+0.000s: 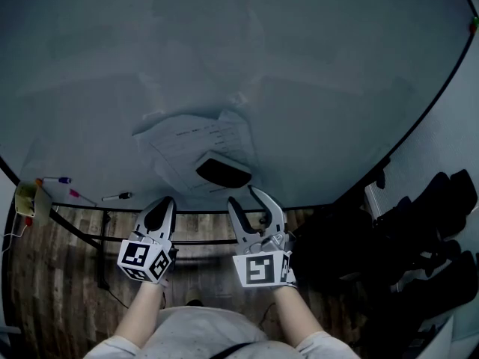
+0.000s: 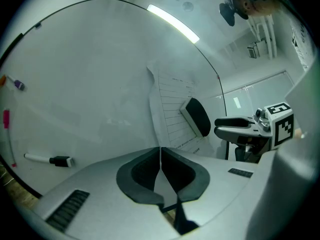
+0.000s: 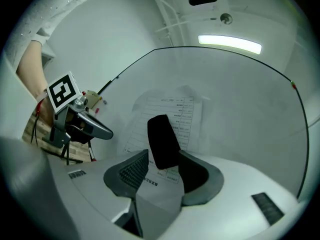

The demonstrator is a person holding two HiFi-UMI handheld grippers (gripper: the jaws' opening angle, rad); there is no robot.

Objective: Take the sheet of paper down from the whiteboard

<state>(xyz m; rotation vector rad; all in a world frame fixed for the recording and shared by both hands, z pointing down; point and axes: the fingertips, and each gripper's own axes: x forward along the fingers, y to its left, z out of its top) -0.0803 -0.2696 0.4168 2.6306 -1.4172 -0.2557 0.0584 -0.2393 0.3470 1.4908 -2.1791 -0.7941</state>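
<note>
White sheet of paper [image 1: 196, 142] hangs on the whiteboard [image 1: 299, 66], pinned under a black block [image 1: 222, 171].
Right claw [image 1: 243, 195] is wide open and empty, jaws framing the block from the near side. Left claw [image 1: 166, 203], just left, is closed tight on nothing.

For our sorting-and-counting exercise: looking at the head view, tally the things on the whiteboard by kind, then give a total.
Sheet of paper: 1
Black board eraser: 1
Markers: 3
Total: 5
</note>
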